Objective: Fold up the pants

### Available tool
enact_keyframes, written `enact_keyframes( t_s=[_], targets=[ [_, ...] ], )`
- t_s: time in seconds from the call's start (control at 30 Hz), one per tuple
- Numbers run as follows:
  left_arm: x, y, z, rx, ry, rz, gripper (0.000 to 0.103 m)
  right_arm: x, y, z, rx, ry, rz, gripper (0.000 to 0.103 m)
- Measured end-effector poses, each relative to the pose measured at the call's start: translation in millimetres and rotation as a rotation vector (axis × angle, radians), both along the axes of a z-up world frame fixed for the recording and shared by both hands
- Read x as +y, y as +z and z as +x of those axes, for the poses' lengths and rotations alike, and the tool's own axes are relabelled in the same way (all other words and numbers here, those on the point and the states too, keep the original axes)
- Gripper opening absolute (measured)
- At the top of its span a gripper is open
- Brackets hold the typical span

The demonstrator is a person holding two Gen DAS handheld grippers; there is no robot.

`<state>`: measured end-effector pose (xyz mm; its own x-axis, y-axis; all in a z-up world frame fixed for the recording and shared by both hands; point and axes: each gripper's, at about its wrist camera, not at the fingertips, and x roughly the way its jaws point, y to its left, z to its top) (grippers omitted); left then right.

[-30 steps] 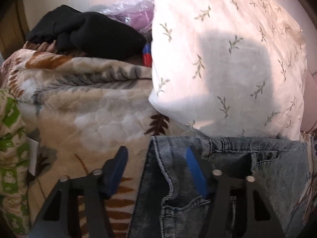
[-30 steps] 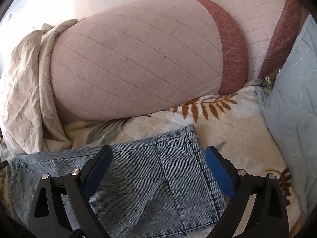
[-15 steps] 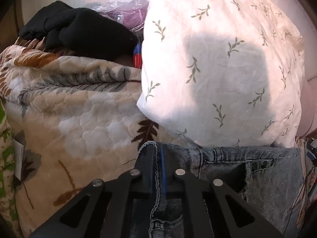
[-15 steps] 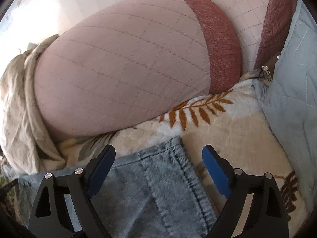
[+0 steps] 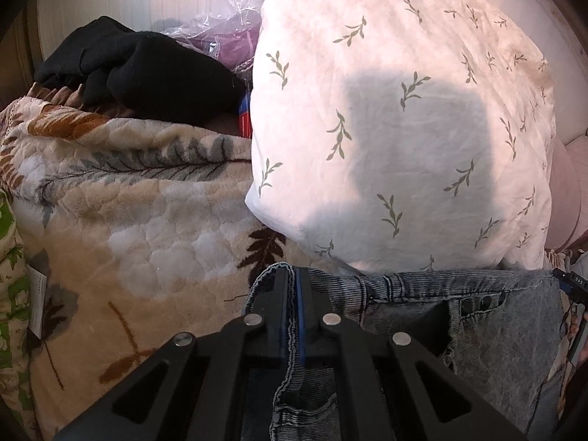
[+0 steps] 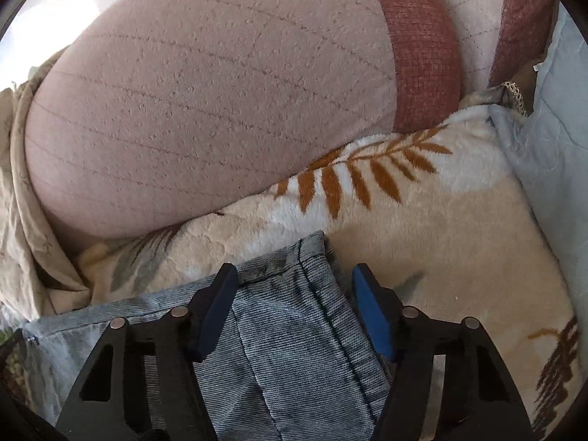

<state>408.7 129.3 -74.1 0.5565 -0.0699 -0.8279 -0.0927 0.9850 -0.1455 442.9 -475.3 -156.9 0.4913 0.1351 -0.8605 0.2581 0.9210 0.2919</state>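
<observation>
Faded blue jeans (image 5: pixel 488 334) lie on a leaf-print fleece blanket (image 5: pixel 121 228). In the left wrist view my left gripper (image 5: pixel 292 294) is shut on the waistband's left corner, the denim edge pinched between its blue pads. In the right wrist view the jeans (image 6: pixel 290 352) reach up between the fingers of my right gripper (image 6: pixel 294 294). Its jaws stand partly closed on either side of the waistband's right corner, with a gap still showing on the right side. The blanket (image 6: pixel 422 242) lies beyond.
A white leaf-print pillow (image 5: pixel 404 121) presses against the waistband's far edge. Black clothing (image 5: pixel 139 70) and a plastic bag (image 5: pixel 228 29) lie behind the blanket. A pink quilted bolster (image 6: pixel 205 103) and a pale blue quilt (image 6: pixel 551 154) hem in the right side.
My left gripper closed on the waistband corner and stays shut. My right gripper moved forward over the other corner and its jaws narrowed around the denim.
</observation>
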Motion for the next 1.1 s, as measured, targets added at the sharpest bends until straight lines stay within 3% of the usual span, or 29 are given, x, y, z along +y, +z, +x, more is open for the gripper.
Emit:
enact_keyframes(
  t_s=[0.1,0.17,0.27,0.63,0.8,0.97,1.1],
  targets=[
    [-1,5,-5,-0.01,-0.004,0.004,0.005,9,1,4,0.01,0.024,-0.068,0.05],
    [-4,9,-8,-0.02,0.0,-0.001,0.005,13,4,4,0.002,0.032,-0.072,0.024],
    [-3,16,-13,-0.029,0.008,-0.024,0.005,23,13,-3,-0.018,0.054,-0.098,0.017],
    [29,90,-86,-0.145,-0.012,-0.148,0.005,19,95,-87,-0.234,0.047,-0.061,0.015],
    [27,113,-143,-0.178,-0.05,-0.18,0.005,-1,105,-138,-0.274,0.046,-0.027,0.015],
    [38,111,-203,-0.17,-0.058,-0.202,0.005,-9,116,-197,-0.268,0.036,-0.002,0.015],
    [51,94,-256,-0.133,-0.038,-0.247,0.005,-23,113,-243,-0.234,-0.005,0.041,0.015]
  ],
)
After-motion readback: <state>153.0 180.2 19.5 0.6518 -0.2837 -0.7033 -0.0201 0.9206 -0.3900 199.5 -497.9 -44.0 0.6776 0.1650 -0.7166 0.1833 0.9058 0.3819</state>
